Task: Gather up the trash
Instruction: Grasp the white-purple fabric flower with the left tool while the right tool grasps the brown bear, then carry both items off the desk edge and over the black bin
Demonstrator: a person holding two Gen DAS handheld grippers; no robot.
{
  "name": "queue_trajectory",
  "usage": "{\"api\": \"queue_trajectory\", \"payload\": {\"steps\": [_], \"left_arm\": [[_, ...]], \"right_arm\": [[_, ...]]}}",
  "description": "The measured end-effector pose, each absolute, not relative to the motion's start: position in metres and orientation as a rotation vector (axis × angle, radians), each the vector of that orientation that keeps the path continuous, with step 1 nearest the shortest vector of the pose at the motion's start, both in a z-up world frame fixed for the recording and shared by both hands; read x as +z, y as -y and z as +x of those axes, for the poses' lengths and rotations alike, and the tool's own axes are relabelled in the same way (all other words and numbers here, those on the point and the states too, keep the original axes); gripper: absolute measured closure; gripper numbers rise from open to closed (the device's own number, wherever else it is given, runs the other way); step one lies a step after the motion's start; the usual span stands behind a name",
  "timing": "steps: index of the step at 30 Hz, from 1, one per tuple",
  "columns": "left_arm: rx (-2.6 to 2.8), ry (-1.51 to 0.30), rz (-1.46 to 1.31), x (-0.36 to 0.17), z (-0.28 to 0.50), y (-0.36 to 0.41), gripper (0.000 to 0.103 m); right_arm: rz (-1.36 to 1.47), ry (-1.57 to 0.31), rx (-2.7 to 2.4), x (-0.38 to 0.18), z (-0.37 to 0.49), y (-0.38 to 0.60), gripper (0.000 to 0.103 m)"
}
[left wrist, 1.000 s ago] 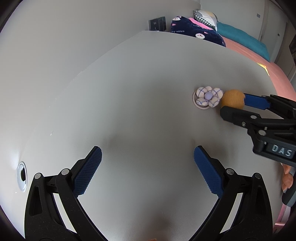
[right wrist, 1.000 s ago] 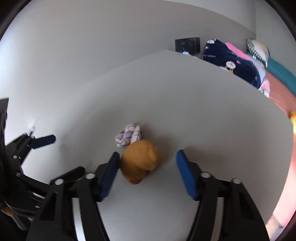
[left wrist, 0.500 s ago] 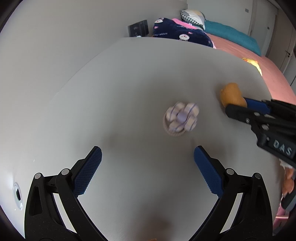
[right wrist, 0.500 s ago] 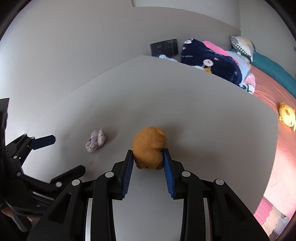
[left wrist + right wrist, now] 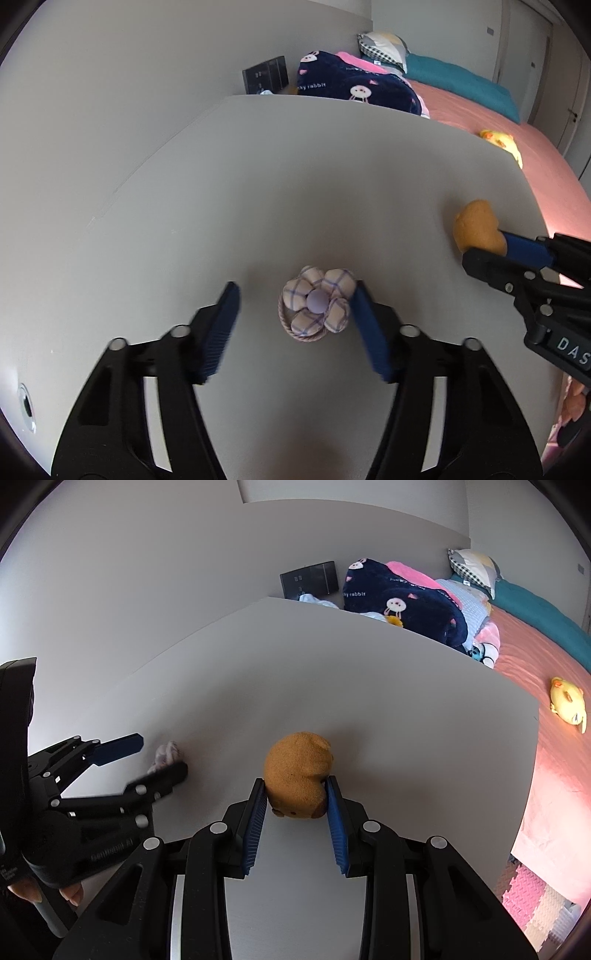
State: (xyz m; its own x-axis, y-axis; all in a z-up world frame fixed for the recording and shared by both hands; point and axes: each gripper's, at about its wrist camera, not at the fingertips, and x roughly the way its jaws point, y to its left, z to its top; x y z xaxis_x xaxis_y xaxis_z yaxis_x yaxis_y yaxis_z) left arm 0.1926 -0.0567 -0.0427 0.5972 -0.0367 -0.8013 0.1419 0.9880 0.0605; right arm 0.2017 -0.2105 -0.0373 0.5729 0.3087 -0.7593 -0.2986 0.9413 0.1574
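We are at the pick-up step, both hands at once. The right gripper (image 5: 295,797) pinches the brown plush toy (image 5: 297,777), its fingers pressed into the fuzzy, rounded body near the base. The left gripper (image 5: 295,325) has just been closing: the fabric flower hair tie (image 5: 317,304) lies on the worktop (image 5: 295,184) between its fingers, the right pad touching or nearly touching a petal, the left pad still apart, though blur makes contact hard to judge. The flower is soft, puffy plaid cloth with a smooth lilac button and a thin elastic loop under it. Next, we would finish the squeeze low on the petals, then lift both pieces off the smooth matte worktop.
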Motion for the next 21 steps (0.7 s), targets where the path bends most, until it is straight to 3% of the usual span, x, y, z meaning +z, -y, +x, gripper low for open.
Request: {"api": "queue_trajectory", "payload": {"steps": [3,6,21], "left_arm": [[-0.114,-0.924,0.094,-0.042,0.192,0.054,0.07],[-0.106,-0.926,0.079,-0.042,0.191,0.051,0.077],[-0.123,-0.918,0.032,-0.032,0.18,0.053,0.081]], "right_arm": [[0.016,-0.896,0.353,-0.039,0.204,0.213,0.069],[0.023,-0.902,0.349,-0.041,0.204,0.214,0.069],[0.031,-0.896,0.343,-0.03,0.191,0.221,0.069]]}}
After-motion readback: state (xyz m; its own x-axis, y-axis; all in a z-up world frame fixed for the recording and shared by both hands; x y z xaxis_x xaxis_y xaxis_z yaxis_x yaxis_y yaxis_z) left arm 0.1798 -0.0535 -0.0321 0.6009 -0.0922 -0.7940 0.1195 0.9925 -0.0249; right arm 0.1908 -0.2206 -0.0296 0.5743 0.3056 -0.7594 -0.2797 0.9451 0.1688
